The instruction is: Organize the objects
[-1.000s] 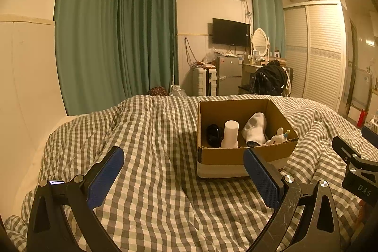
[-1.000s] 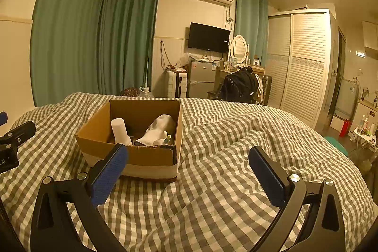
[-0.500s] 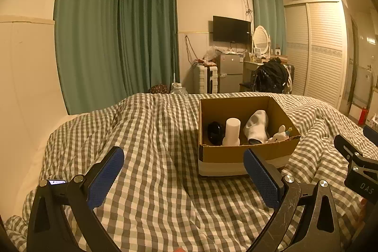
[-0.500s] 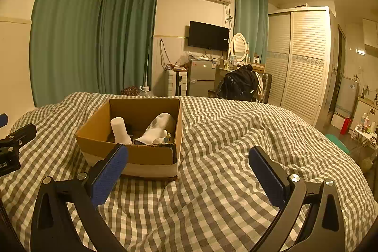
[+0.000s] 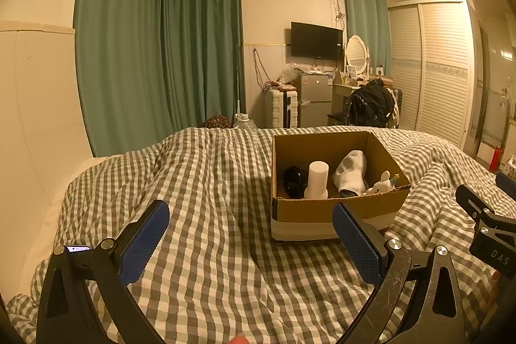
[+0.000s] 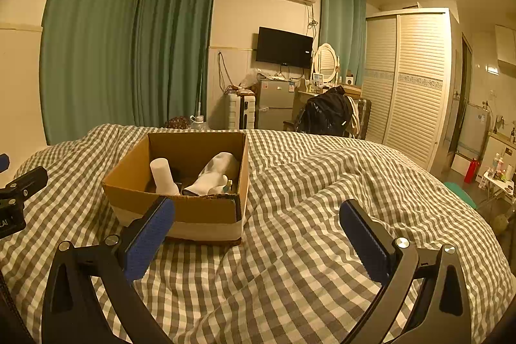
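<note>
Checked duvet (image 5: 209, 215) spread across the bed, nothing loose showing on it around the landmark, the open cardboard box (image 5: 335, 215). Inside that box, 4 things: white sock (image 5: 351, 171) toward the right wall, white cylinder (image 5: 317, 179) upright in the middle, black object (image 5: 293, 182) at the left wall, small white plush toy (image 5: 380, 186) in the near right corner. Left gripper (image 5: 251, 234) just short of the box's near left corner, fingers spread wide, holding nothing; right gripper (image 6: 258, 231) beyond its near right corner, likewise spread and bare. Fits either a filled box or one about to be unpacked. For any reach inside: from above, clear of the cardboard rim, squeezing soft things gently.
</note>
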Tool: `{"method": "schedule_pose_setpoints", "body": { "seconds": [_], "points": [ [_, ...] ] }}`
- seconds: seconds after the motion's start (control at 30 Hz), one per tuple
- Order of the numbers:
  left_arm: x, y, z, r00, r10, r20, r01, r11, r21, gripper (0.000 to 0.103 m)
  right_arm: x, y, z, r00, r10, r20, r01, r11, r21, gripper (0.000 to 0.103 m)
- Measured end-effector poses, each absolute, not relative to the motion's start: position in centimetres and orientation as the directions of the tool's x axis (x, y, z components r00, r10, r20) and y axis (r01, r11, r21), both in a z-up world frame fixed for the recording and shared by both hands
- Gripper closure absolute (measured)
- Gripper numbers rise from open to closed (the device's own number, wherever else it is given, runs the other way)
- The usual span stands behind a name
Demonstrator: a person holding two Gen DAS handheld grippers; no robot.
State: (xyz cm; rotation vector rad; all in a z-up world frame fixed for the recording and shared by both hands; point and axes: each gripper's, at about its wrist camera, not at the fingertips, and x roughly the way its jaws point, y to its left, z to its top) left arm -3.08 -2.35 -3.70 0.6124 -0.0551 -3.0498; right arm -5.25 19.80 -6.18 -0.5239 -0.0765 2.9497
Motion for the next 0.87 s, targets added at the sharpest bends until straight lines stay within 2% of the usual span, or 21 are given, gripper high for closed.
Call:
{"method": "schedule_pose_setpoints", "body": {
  "seconds": [0.87],
  "points": [
    [-3.41, -2.63, -4.14, -0.918, -0.068, -0.391, 0.051, -0.997, 0.054, 0.0, -5.44, 19.69, -6.41, -0.924, 0.162, -0.347, -0.143, -0.986, -0.081, 0.001]
  ]
}}
